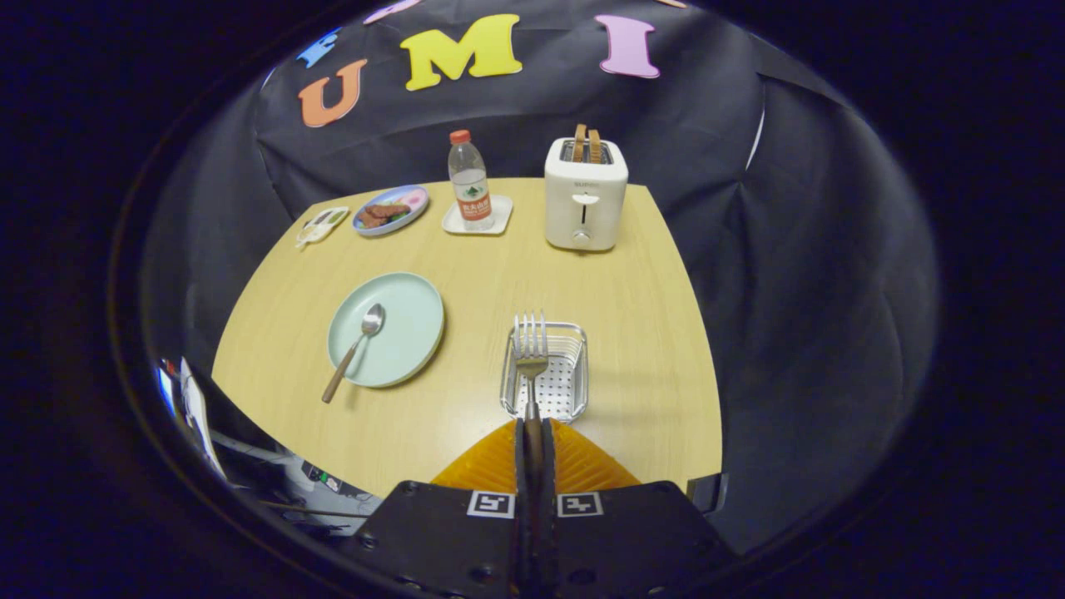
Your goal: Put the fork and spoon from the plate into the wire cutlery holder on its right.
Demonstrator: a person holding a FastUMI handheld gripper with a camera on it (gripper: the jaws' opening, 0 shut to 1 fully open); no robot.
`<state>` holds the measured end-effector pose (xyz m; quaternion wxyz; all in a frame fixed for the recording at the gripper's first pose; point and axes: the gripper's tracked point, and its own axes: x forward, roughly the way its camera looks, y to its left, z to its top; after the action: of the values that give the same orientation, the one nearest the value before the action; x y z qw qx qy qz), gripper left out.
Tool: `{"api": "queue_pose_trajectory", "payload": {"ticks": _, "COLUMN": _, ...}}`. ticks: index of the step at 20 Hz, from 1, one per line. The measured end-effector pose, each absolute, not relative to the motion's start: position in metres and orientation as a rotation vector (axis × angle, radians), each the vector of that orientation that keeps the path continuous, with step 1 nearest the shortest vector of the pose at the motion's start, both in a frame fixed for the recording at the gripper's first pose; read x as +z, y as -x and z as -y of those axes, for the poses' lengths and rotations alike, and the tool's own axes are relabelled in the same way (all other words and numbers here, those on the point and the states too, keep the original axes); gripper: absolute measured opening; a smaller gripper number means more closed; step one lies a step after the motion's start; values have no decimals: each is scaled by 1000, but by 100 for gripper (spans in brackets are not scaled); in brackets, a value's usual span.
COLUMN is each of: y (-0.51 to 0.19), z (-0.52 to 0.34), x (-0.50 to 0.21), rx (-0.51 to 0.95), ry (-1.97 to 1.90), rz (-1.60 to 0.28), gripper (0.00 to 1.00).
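My gripper [533,437] is closed on the handle of the one fork [530,353], both fingers pressing it between them. The fork points forward, its tines up over the wire cutlery holder [574,391], which stands on the wooden surface [649,349] just ahead of my fingers. I see nothing else inside the holder.

To the left of the holder lies the pale green plate [408,333], apart from it. One spoon [356,348] rests in it, bowl on the plate, wooden handle reaching out over the near rim.

Further off, a white toaster [585,204] stands with two slices of toast [586,143] upright in its slots. Left of it one water bottle [469,181] with a red cap stands on a small white tray [499,218]. Left again sits a blue-rimmed plate [409,200] holding brown food, and beside that a small white dish [323,223]; what it holds I cannot tell.
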<state>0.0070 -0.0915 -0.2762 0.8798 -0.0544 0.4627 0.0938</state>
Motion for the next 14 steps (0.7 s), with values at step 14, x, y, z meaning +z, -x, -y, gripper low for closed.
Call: {"api": "queue_pose_trajectory", "payload": {"ticks": 14, "y": -35, "z": 102, "x": -275, "rx": 128, "ry": -83, "rz": -1126, "gripper": 10}}
